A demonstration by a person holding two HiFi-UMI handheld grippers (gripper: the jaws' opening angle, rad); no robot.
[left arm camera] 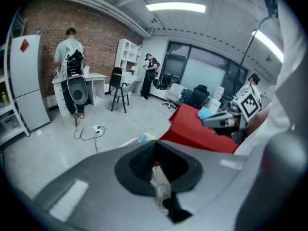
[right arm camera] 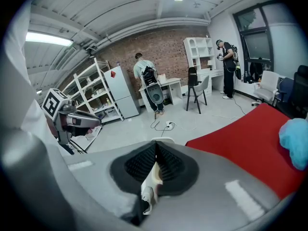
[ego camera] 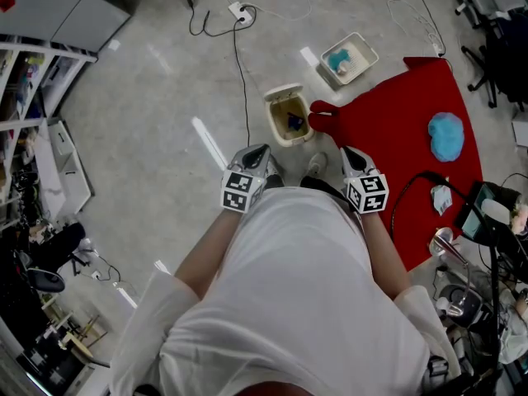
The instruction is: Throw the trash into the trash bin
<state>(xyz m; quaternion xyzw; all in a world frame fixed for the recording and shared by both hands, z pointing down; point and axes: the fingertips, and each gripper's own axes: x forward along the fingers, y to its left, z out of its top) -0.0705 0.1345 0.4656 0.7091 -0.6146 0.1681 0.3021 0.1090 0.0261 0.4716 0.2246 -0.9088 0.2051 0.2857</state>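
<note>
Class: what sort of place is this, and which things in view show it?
Probably a shared office or lab workspace: a brick wall, white shelving, office chairs and a power strip on a bare concrete floor.

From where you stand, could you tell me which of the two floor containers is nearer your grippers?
The beige bin with its lid flipped open, beside the red cloth's corner; the shallow white tray lies farther away.

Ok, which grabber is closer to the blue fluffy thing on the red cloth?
Right. The right gripper is by the red cloth's edge, with the blue thing off to its right. The left gripper is over grey floor, farther left, off the cloth.
</note>
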